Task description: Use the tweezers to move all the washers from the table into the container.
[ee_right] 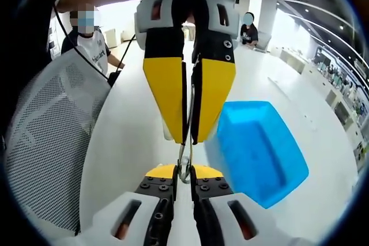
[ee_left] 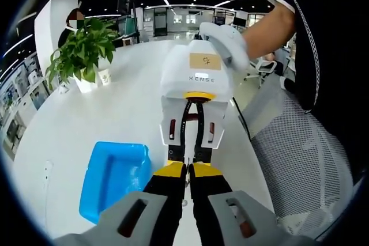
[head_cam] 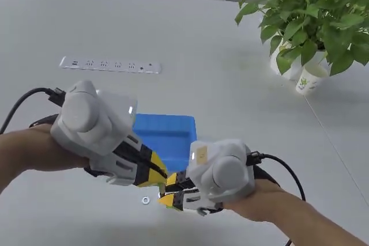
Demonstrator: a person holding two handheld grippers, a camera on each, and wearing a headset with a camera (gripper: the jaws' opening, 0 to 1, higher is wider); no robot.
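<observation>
Tweezers (ee_right: 184, 163) bridge both grippers on the near side of the container (head_cam: 167, 133). The left gripper (ee_left: 187, 171) has its jaws pinched together on one end, and the right gripper (ee_right: 184, 172) is closed on the other, probably to reseat the tool for picking. One washer (head_cam: 145, 200) lies on the table (head_cam: 202, 56), just nearer than the container, by the jaw tips.

Office: mesh chair (ee_left: 300, 159), potted plant (head_cam: 314, 18).

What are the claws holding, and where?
Both pinch the metal tweezers: the left claw grips along their middle, the right claw grips one end. Which end is too small to tell.
</observation>
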